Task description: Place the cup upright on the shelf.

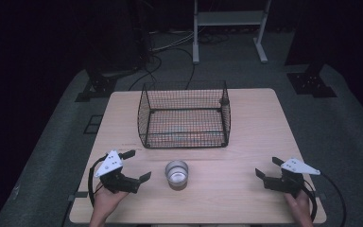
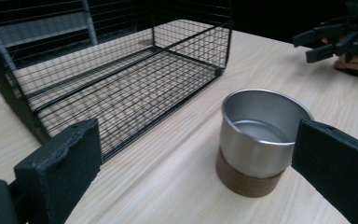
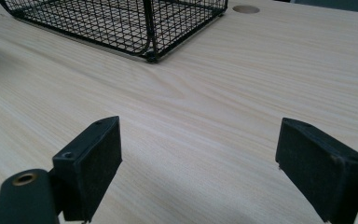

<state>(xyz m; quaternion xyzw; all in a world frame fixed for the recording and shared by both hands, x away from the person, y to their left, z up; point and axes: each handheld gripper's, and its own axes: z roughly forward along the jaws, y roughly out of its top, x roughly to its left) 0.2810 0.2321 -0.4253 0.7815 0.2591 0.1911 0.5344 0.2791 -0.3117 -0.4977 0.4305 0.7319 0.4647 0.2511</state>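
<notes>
Cup (image 2: 260,140), steel with brown base, stands upright on table (image 1: 246,142) near left gripper (image 1: 134,165), right edge hidden behind one finger (image 2: 335,168). Both jaws spread wide, empty. Right gripper (image 1: 267,168) well apart from cup, jaws likewise released. Wire basket (image 1: 184,118) beyond fingertips, far end cut off in left gripper view.

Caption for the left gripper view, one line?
Open left gripper faces a metal cup beside an empty wire basket on the table.
</notes>
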